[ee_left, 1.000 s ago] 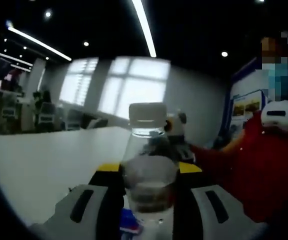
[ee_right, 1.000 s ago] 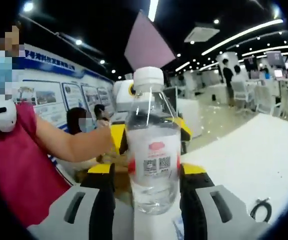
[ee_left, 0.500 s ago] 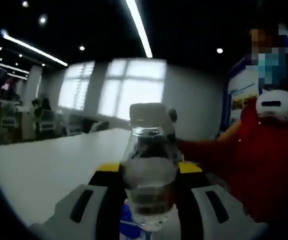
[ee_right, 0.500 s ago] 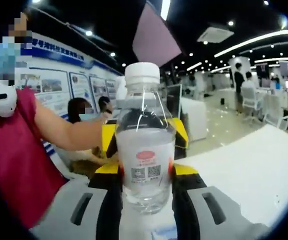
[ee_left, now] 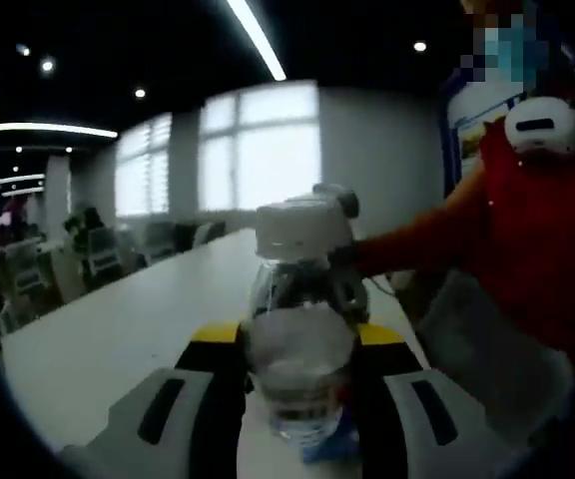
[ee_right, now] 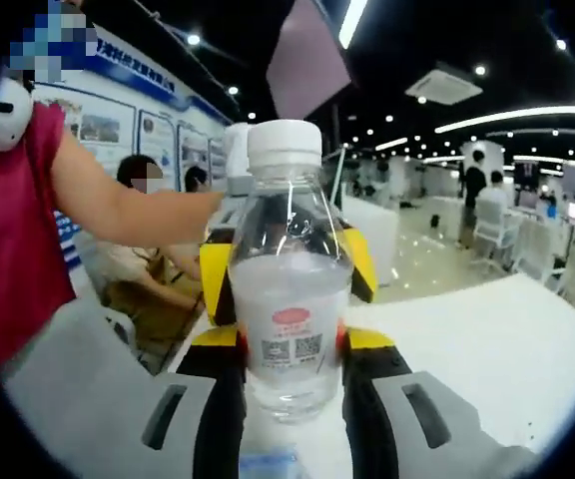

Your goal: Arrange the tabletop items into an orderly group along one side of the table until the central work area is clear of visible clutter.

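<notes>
Water bottle (ee_right: pixel 289 299) gripped, white table (ee_right: pixel 487 349), person's arm (ee_right: pixel 133 215) behind

Bright windows (ee_left: pixel 258 150), dark ceiling with strip lights (ee_right: pixel 512 118) (office), poster wall (ee_right: pixel 138 130)

One water bottle (ee_right: pixel 289 299), one white table (ee_right: pixel 487 349).

A long white desk (ee_left: pixel 118 329) stretches toward ten o'clock in the left gripper view, its visible surface (ee_right: pixel 487 339) bare.
</notes>
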A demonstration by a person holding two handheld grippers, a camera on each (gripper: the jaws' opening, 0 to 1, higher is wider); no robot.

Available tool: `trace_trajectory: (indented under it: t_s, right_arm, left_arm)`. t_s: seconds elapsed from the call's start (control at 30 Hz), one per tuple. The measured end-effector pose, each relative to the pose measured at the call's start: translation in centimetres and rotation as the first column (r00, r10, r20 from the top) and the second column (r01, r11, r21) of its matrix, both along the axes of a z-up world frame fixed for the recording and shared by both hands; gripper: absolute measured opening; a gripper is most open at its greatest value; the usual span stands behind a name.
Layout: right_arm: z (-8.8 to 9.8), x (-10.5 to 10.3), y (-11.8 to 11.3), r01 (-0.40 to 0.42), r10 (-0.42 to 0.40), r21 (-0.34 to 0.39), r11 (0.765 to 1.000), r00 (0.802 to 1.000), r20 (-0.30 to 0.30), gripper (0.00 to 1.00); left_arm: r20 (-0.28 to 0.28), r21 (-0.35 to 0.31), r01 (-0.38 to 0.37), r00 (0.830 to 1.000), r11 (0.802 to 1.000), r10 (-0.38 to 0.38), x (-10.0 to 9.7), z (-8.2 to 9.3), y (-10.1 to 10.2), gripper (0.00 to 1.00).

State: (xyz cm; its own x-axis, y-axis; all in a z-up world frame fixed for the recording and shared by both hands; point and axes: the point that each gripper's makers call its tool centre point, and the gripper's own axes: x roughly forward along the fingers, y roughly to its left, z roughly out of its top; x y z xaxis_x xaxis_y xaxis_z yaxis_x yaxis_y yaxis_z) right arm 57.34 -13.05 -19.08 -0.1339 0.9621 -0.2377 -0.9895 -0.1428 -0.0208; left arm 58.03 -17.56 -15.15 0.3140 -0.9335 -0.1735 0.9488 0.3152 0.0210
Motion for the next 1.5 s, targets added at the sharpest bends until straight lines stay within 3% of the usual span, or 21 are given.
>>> trace_trajectory:
  t_s: [0.33,0.47,0.8,1.17,1.3,1.5]
  right_arm:
    - [-6.5,3.3,2.7,0.106,-0.106,-0.015,0.994,0.994,-0.006,0.35]
    - [-8.5,3.8,3.6,0.131,-0.132,-0.026,0.991,0.991,-0.030,0.35]
    - [-11.9,5.1,5.3,0.169,-0.170,-0.048,0.985,0.985,-0.025,0.36]
    - [-14.7,5.2,5.4,0.195,-0.200,-0.093,0.976,0.979,-0.045,0.36]
    - [-14.5,5.2,5.3,0.209,-0.214,-0.088,0.974,0.975,-0.053,0.37]
    - [-14.6,4.6,4.9,0.201,-0.204,-0.113,0.973,0.979,-0.017,0.37]
  left_arm:
    - [-0.050,0.140,-0.025,0.998,0.990,0.033,3.1,-7.0,3.3,0.38]
    - [-0.077,0.161,-0.037,0.996,0.986,0.050,3.6,-8.8,4.2,0.38]
    - [-0.109,0.225,-0.064,0.990,0.972,0.091,4.8,-12.4,6.2,0.37]
    - [-0.148,0.285,-0.052,0.984,0.957,0.097,5.3,-15.3,7.0,0.37]
    - [-0.144,0.284,-0.051,0.985,0.958,0.095,5.3,-15.1,6.7,0.37]
    - [-0.137,0.288,-0.044,0.987,0.957,0.086,4.8,-15.3,6.4,0.38]
